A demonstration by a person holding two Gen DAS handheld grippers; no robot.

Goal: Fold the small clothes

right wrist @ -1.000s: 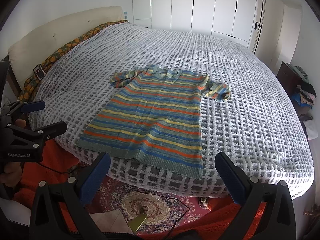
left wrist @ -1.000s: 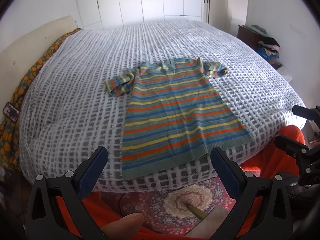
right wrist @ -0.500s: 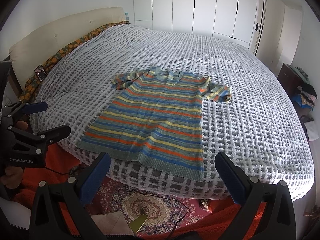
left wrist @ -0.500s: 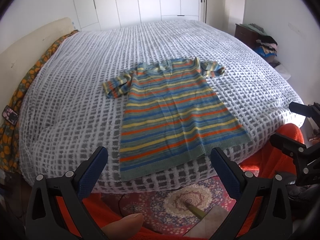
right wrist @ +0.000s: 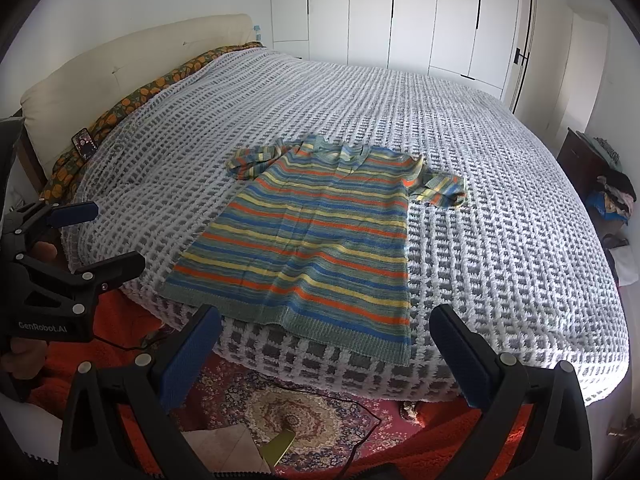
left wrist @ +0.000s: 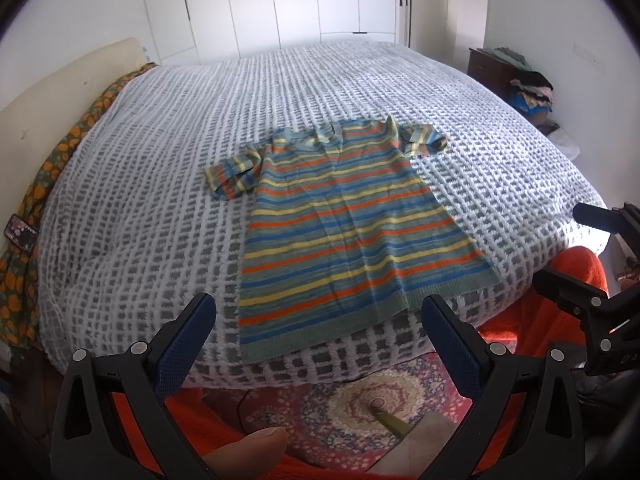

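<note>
Here the striped knit top [left wrist: 344, 232] lies spread flat and face up on the bed [left wrist: 160, 200], its hem at the near edge and its neck toward the far wardrobe doors [right wrist: 412, 16]. Both short sleeves are bunched up beside the shoulders. The left hand-held gripper [left wrist: 318, 334] hangs released short of the hem, touching nothing; the right hand-held gripper [right wrist: 326, 344] likewise stands wide apart. Below them a patterned rug [right wrist: 296, 404] shows, with what may be a cable across it.
</note>
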